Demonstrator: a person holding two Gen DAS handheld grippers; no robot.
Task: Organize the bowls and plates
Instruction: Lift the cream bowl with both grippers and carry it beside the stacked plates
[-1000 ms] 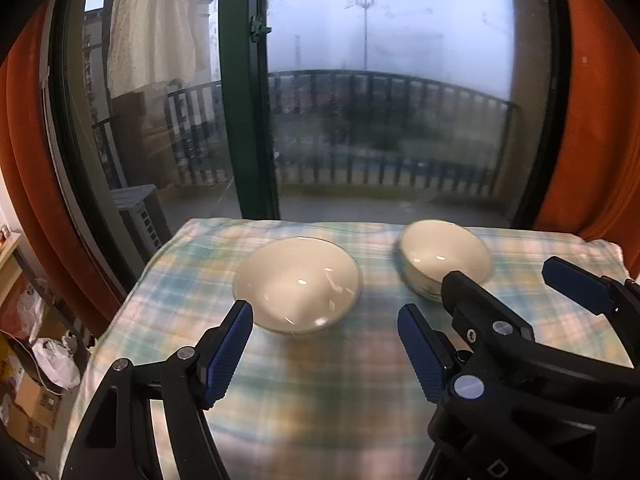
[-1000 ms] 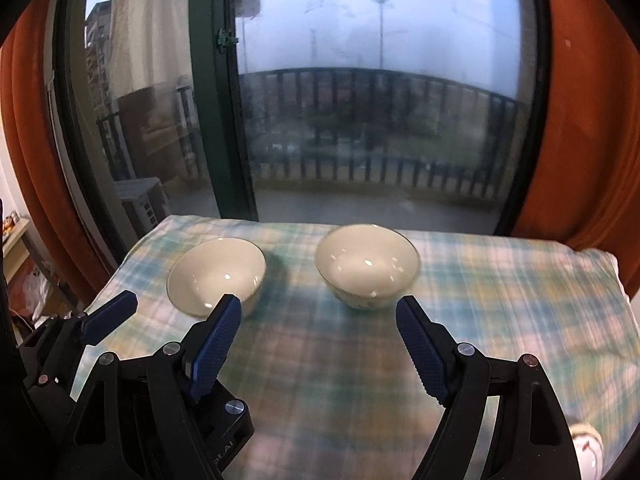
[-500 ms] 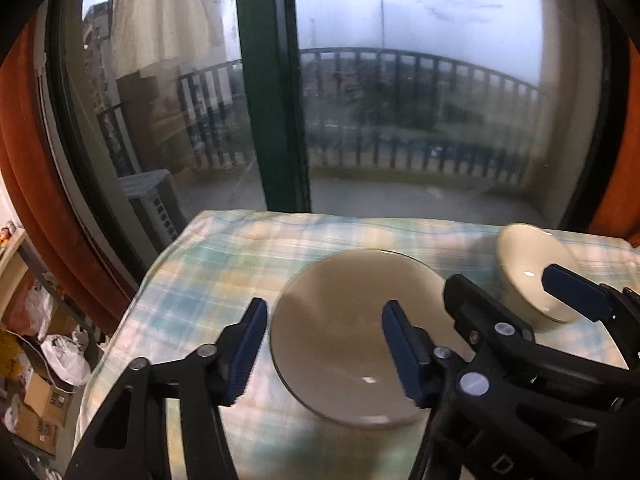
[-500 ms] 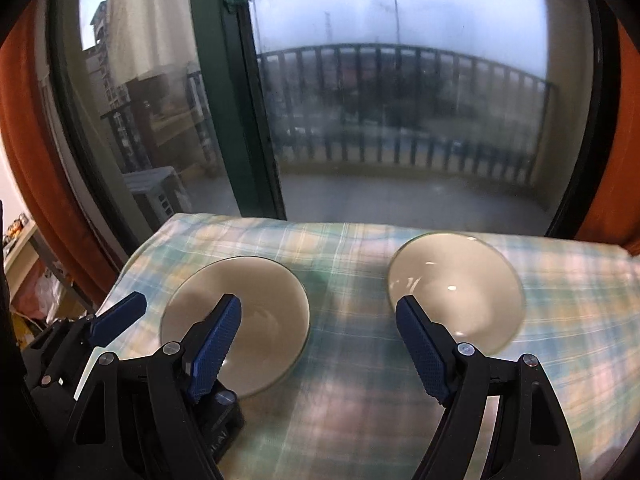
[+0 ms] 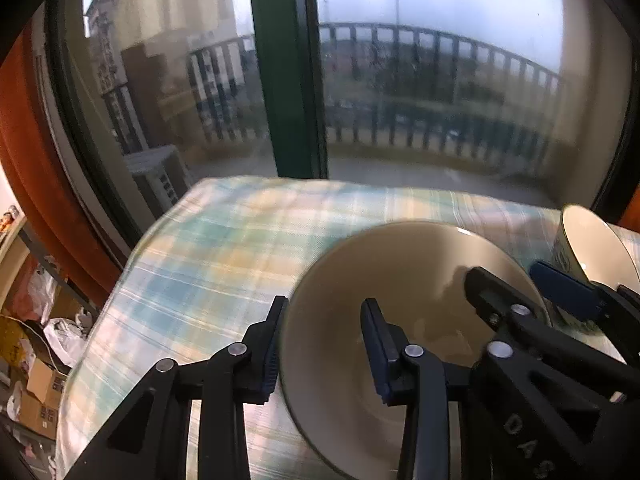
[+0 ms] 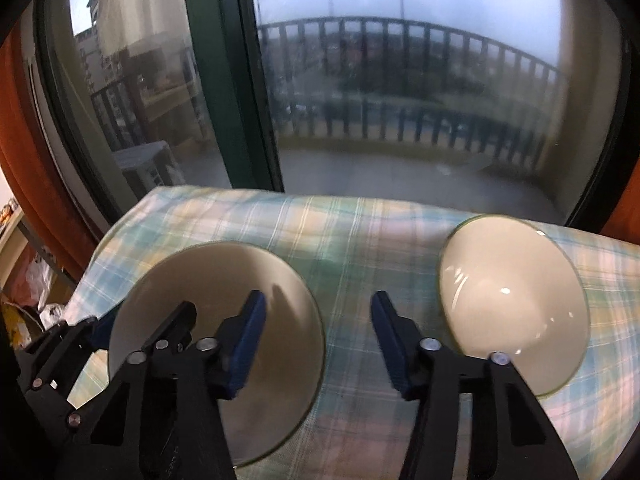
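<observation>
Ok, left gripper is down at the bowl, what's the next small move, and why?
Probably finish closing the left gripper: its jaws have just been closing and straddle the rim of the left bowl, one finger outside, one inside, but the inner pad looks clear of the wall, so nothing is gripped.

left hand-held gripper (image 5: 320, 344): closing astride near bowl (image 5: 404, 344) rim | right hand-held gripper (image 6: 316, 340): lowered, closing, nothing between

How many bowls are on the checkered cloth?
2. The left bowl sits by the left gripper, one finger inside it. The right bowl sits further right on the cloth.
</observation>
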